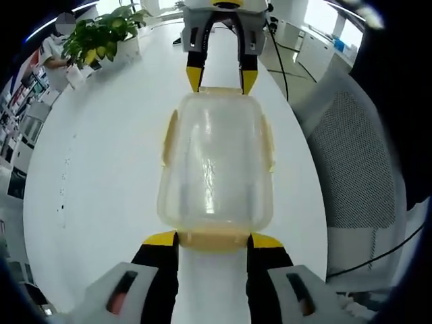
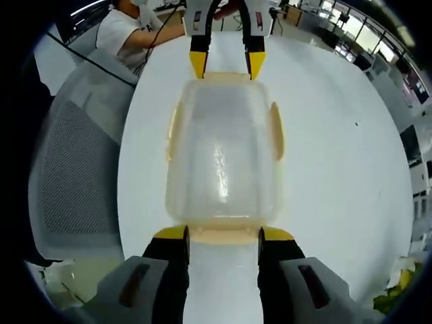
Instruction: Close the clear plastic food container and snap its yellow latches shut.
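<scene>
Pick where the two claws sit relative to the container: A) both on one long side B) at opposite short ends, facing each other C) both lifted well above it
B: the left claw and right claw bracket opposite end latches of the container.

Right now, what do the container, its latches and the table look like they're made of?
Container: clear, slightly cloudy plastic; the table shows through and glare streaks its top. Latches: pale yellow, translucent, likely softer plastic. Table: smooth white top, laminate or painted; I can't tell which.

White round table, grey mesh chair beside it — potted plant, bright windows.
</scene>
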